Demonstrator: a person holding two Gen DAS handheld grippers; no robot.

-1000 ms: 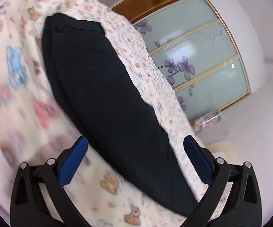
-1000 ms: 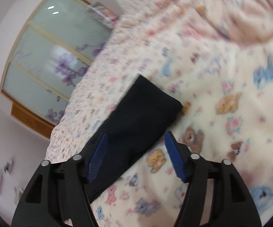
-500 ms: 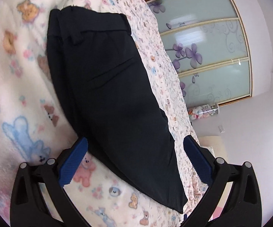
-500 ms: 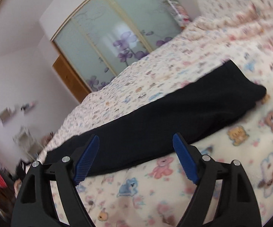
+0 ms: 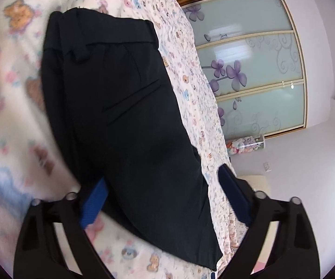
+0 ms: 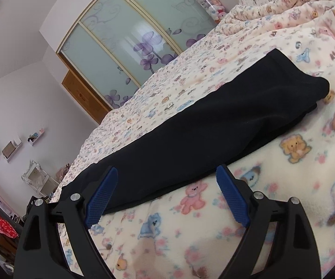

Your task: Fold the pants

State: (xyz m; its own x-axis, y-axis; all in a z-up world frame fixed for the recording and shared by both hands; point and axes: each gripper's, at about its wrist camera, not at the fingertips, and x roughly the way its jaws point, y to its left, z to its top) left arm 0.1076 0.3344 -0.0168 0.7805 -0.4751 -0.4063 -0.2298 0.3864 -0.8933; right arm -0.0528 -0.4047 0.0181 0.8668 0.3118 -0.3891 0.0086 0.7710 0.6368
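Since the frame half a sec ago, the left claw (image 5: 162,200) has come in closer over the pants (image 5: 125,121): waistband end now fills more of its view, and the dark cloth covers part of the left blue pad. The right claw (image 6: 167,195) has dropped lower & nearer the blanket, w/ the pant leg now running just past its tips.

Left claw: fingers wide apart, nothing between them gripped; cloth lies under/between the two blue pads (image 5: 233,197), contact can't be told. Right claw: also spread wide, holding nothing; its pads (image 6: 231,200) sit just beside the near edge of the leg, over the blanket.

Pants: black, lying flat & lengthwise on the bed, legs stacked one on the other. In left view the waistband w/ belt loop is at the far end, a slanted welt pocket below it. In right view the leg (image 6: 204,125) stretches diagonally, hem end up-right, slightly bunched.

Under them: fleece blanket (image 6: 272,181) w/ teddy bear & bunny print, on a bed w/ small-print floral sheet (image 6: 167,93). Beyond the bed: wardrobe (image 6: 130,37) w/ frosted sliding doors, purple flower decor; clear tube of plush toys (image 5: 246,144) beside it; wall shelves (image 6: 11,150) at left in the right view.
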